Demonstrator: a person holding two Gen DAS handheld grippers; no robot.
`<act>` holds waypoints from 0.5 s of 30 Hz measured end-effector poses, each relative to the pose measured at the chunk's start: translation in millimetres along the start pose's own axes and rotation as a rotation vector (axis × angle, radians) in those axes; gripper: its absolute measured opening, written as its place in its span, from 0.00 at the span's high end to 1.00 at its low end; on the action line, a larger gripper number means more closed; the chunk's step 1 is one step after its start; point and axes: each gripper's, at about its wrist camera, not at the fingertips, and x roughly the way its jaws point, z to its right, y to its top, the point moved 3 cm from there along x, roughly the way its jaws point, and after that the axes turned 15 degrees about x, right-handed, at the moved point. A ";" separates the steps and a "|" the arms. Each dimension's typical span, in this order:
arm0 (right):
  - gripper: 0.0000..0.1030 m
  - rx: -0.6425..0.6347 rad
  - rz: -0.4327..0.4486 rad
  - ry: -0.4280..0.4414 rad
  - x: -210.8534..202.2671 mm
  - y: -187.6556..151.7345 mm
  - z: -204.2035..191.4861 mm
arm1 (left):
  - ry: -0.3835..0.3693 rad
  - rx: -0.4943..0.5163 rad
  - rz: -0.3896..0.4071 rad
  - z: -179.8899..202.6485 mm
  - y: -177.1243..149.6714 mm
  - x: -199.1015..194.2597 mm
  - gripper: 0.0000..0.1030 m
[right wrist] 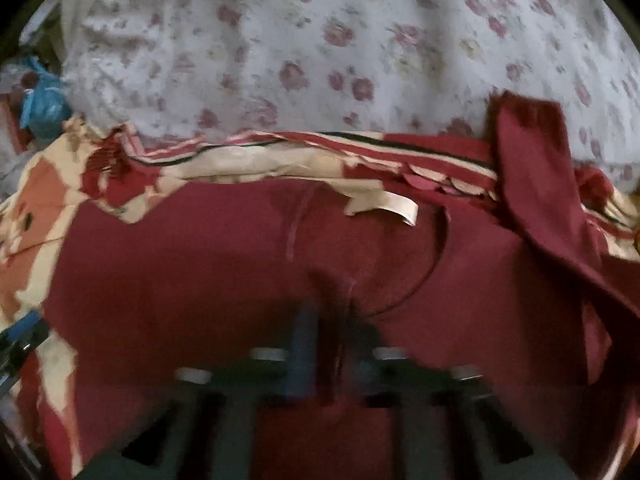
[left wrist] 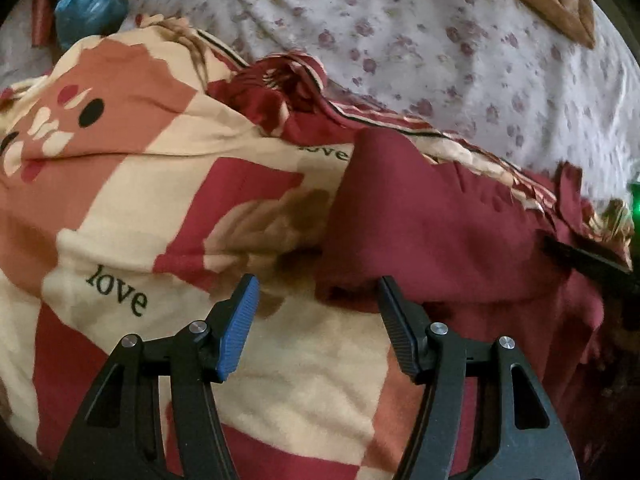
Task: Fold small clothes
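Folding looks to be at the gathering stage, judged from how the cloth lies. From the left wrist view, the left hand-held gripper point(left wrist: 316, 308) hangs with its fingers spread wide and nothing between them, poised over the patterned blanket point(left wrist: 132, 208) printed with "love", just beside the near left edge of the maroon garment point(left wrist: 448, 232). That garment lies on the blanket, which itself covers a bed with a floral sheet point(left wrist: 400, 40); a blue bag point(left wrist: 86, 4) sits well apart at the far left. At the right edge of this view a dark finger of the other tool reaches onto the maroon cloth. From the right wrist view, which is blurred, the right hand-held gripper point(right wrist: 324, 344) has its fingers pressed close together and appears to pinch a fold of the maroon garment point(right wrist: 200, 264) between them, though the blur keeps this from being certain. A white label point(right wrist: 396, 210) shows near the garment's far edge, and a maroon flap point(right wrist: 536, 168) lies turned over toward the floral sheet point(right wrist: 320, 40). The next move probably calls for the left tool to close on the garment's free edge, so both sides can be carried across together without the cloth bunching.
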 end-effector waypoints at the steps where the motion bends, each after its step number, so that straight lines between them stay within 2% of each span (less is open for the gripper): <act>1: 0.95 0.005 0.022 0.035 -15.7 3.1 1.1 | 0.006 -0.002 0.011 0.4 1.6 -2.8 0.40; 3: 0.96 0.005 0.085 0.054 -47.9 8.7 8.4 | 0.013 -0.003 0.037 0.2 4.6 -11.7 0.41; 6: 0.96 0.017 0.196 -0.042 -90.8 18.2 37.9 | 0.002 0.001 0.058 -2.2 4.8 -21.5 0.40; 7: 0.96 0.040 0.216 -0.095 -96.8 22.8 54.4 | 0.002 0.006 0.057 -0.8 6.5 -21.1 0.40; 8: 0.96 0.063 0.213 -0.111 -96.7 25.7 63.3 | 0.003 0.010 0.054 0.8 7.0 -20.4 0.40; 11: 0.92 0.148 0.107 0.043 -82.3 22.7 69.8 | -0.009 -0.004 0.040 4.2 5.7 -15.9 0.41; 12: 0.67 0.149 0.068 0.068 -73.8 19.6 63.3 | -0.023 -0.006 0.033 4.7 6.1 -14.9 0.41; 13: 0.37 0.133 0.020 0.088 -61.0 14.7 50.9 | -0.024 -0.011 0.029 4.0 6.4 -14.6 0.40; 14: 0.32 0.116 0.008 0.093 -51.4 12.0 38.8 | -0.019 -0.019 0.028 2.4 5.9 -15.0 0.40; 15: 0.32 0.101 0.004 0.092 -43.7 8.6 28.6 | -0.015 -0.024 0.027 0.2 5.3 -15.7 0.40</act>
